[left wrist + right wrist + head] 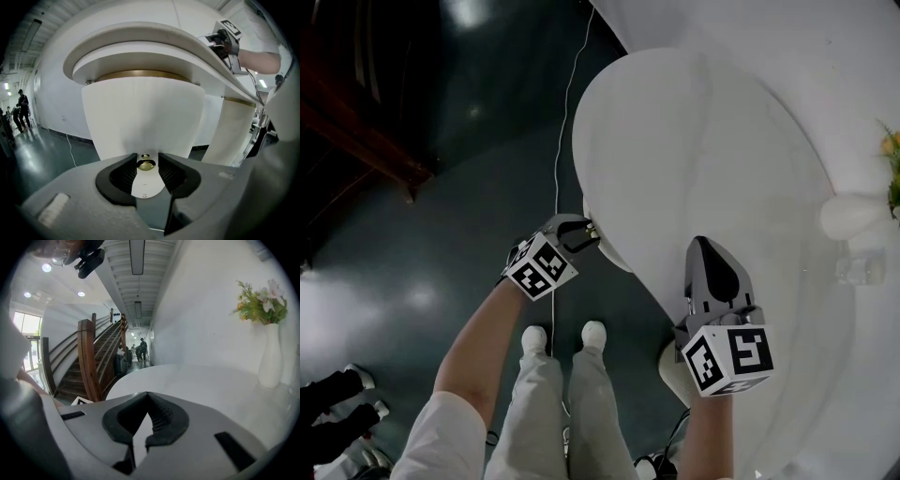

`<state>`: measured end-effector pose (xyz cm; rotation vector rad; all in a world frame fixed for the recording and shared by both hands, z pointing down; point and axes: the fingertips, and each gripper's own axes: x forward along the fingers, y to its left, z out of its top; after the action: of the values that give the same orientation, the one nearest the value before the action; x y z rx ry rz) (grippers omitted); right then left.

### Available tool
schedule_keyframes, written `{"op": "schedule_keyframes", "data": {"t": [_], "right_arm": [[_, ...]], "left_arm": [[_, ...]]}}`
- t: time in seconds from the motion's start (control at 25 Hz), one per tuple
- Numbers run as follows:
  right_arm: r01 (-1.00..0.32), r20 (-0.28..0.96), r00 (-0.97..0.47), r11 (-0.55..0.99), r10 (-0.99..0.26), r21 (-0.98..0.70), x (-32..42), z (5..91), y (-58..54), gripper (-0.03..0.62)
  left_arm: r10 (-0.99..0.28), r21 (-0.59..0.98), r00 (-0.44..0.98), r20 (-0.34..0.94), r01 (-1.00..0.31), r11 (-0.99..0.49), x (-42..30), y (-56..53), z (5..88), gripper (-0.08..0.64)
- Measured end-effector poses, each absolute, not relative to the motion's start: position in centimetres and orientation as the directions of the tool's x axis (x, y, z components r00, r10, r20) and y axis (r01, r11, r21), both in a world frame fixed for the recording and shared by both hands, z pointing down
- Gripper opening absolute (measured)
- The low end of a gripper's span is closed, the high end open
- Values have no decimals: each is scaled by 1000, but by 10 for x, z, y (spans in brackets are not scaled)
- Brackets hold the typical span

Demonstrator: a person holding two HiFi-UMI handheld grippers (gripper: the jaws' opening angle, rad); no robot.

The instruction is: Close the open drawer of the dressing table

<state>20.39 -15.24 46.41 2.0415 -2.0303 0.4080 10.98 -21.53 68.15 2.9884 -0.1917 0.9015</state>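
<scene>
Gripping the brass knob (146, 164) in the left claw (146, 157), pads seemingly pressed on both its sides. Facing the open drawer (143, 117) head-on, its curved white front jutting from under the desk (703, 141) rim. Likely calls for a straight push along that claw's own line, in beneath the top. Keeping the right claw (146, 394) closed, empty, above the desk, well apart from the drawer.

No legible text, label, brand, number or sign on anything in view.
</scene>
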Motion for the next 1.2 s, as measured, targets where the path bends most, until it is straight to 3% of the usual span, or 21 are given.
{"op": "schedule_keyframes", "data": {"t": [0.8, 1.2], "right_arm": [[-999, 352, 0, -13, -936, -36, 204, 457, -152, 0], [-1000, 374, 7, -14, -927, -17, 200, 462, -154, 0]], "left_arm": [[-122, 7, 859, 496, -145, -989, 165, -225, 675, 153], [-205, 66, 875, 439, -259, -964, 147, -233, 663, 152]]}}
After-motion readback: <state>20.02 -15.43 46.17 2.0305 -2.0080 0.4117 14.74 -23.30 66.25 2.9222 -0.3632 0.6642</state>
